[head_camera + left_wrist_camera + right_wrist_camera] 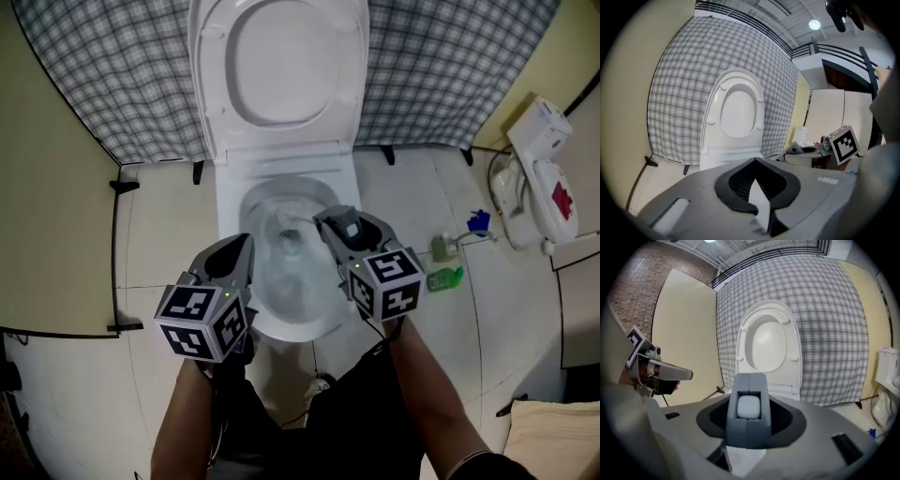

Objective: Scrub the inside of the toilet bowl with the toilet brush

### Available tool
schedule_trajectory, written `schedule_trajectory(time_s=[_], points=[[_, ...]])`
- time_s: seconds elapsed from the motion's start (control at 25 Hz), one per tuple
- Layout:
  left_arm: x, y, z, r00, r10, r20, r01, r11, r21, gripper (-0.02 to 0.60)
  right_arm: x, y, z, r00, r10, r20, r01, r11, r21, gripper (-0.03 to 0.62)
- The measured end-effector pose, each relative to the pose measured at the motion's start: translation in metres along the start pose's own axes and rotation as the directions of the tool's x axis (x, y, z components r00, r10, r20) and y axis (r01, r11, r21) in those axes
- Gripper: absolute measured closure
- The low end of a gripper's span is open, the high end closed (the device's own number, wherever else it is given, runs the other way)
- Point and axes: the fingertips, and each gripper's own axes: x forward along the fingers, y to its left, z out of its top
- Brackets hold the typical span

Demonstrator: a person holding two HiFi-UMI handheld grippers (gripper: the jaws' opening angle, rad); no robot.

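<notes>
The white toilet (286,330) stands with its lid (281,66) raised and its bowl (298,281) open to the head view. My right gripper (330,225) hovers over the bowl's right side, shut on a grey handle (748,416) that stands upright between its jaws. No bristle end shows in any view. My left gripper (242,251) hangs over the bowl's left rim, jaws together with nothing in them. Both gripper views look at the raised lid (738,112) (768,341).
A checked curtain (112,75) hangs behind the toilet and a beige partition (47,187) closes off the left. On the floor at the right lie a green bottle (444,278), a small pale bottle (443,247), a blue object (479,221) and a white appliance (544,169).
</notes>
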Motion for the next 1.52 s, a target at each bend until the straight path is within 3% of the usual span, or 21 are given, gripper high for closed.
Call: schedule_trajectory(time_s=[0.36, 0.64, 0.84, 1.04, 1.28, 1.52], points=[[0.019, 0.015, -0.007, 1.000, -0.001, -0.021, 0.001, 1.000, -0.006, 0.571, 0.031, -0.010, -0.008, 0.998, -0.055, 0.001, 0.055, 0.998, -0.003, 0.395], [0.024, 0.022, -0.013, 0.999, -0.001, -0.036, 0.000, 1.000, -0.015, 0.572, 0.049, -0.008, -0.013, 0.997, -0.059, 0.054, 0.055, 0.996, 0.072, 0.395], [0.021, 0.025, -0.016, 0.999, 0.006, -0.043, -0.007, 1.000, -0.022, 0.571, 0.062, 0.013, -0.003, 0.996, -0.013, 0.084, 0.007, 0.998, 0.069, 0.395], [0.021, 0.025, -0.018, 0.999, 0.007, -0.043, -0.008, 1.000, -0.029, 0.572, 0.067, 0.048, 0.000, 0.996, 0.046, 0.079, -0.044, 0.998, -0.034, 0.395], [0.023, 0.021, -0.019, 0.999, -0.002, -0.051, 0.000, 1.000, -0.030, 0.572, 0.068, 0.044, 0.007, 0.995, -0.023, 0.098, 0.031, 0.996, -0.084, 0.395], [0.025, 0.018, -0.020, 0.999, -0.004, -0.050, 0.003, 1.000, -0.023, 0.572, 0.052, 0.004, -0.005, 0.987, -0.137, 0.079, 0.144, 0.986, -0.084, 0.393]])
